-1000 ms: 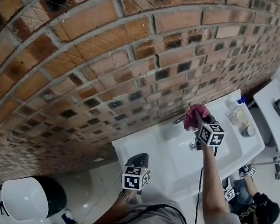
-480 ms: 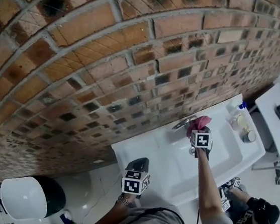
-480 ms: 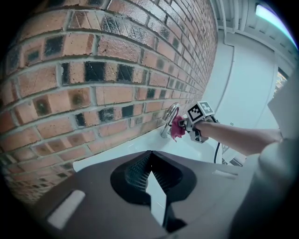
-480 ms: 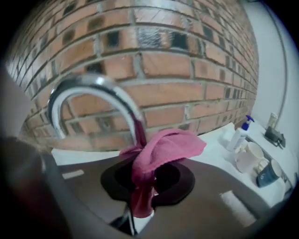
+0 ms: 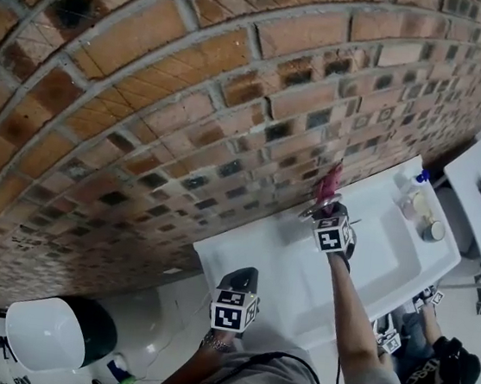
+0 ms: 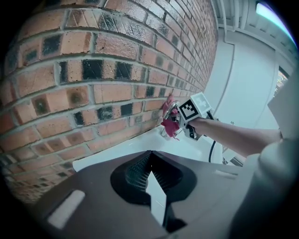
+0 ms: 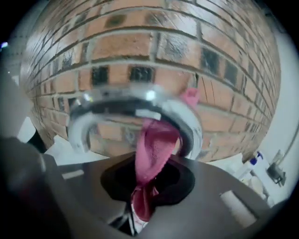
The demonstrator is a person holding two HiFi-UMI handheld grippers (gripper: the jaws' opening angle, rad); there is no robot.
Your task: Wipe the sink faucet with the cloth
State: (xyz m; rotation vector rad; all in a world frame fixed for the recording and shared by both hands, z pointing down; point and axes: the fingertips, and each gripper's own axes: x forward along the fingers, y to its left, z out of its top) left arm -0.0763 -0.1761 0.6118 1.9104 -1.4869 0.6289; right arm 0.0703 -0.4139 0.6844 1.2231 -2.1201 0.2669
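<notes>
Just ahead of the right hand-held gripper, the cloth pinched in its jaws is pressing against the faucet to wipe it. The left hand-held gripper is idling closed, empty.

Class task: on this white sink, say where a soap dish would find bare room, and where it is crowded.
Free: the sink ledge between the faucet and the left corner, along the brick wall; also the basin. Crowded: the right end, with bottles and a jar, and the faucet, where the right gripper holds the cloth.
</notes>
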